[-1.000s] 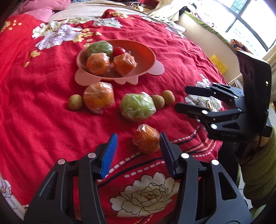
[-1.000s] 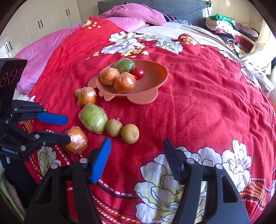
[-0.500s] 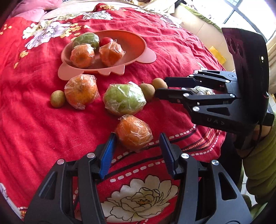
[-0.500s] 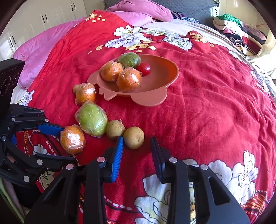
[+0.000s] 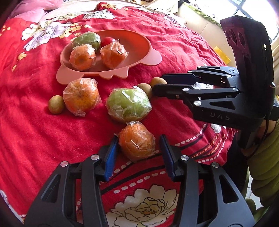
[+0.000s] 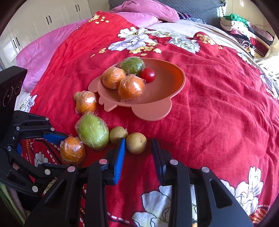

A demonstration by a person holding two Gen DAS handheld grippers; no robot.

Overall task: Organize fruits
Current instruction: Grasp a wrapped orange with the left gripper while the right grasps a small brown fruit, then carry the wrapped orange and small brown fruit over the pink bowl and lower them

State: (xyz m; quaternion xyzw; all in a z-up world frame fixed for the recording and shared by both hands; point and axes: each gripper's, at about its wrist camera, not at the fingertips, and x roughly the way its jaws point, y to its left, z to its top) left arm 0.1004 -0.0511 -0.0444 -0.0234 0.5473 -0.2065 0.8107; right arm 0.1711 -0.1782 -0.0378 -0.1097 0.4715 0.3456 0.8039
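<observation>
A salmon plate (image 5: 139,45) (image 6: 167,97) on the red bedspread holds two wrapped oranges, a wrapped green fruit and a red tomato. My left gripper (image 5: 137,139) is open, its blue pads on either side of a wrapped orange (image 5: 136,143) (image 6: 72,152). My right gripper (image 6: 138,146) is open around a small brown fruit (image 6: 136,143); a second brown fruit (image 6: 118,135) lies just left of it. A wrapped green fruit (image 5: 128,104) (image 6: 92,131), another wrapped orange (image 5: 81,98) (image 6: 86,103) and a small brown fruit (image 5: 56,104) lie in front of the plate.
The red floral bedspread (image 6: 218,104) covers the bed. Pink pillows (image 6: 144,10) lie at the head, with clothes (image 6: 244,29) piled at the far right. White cupboards (image 6: 43,19) stand behind. The bed edge is near both grippers.
Both grippers moved forward and down. The left one now straddles the wrapped orange. The right one narrowed and now brackets the small brown fruit.
</observation>
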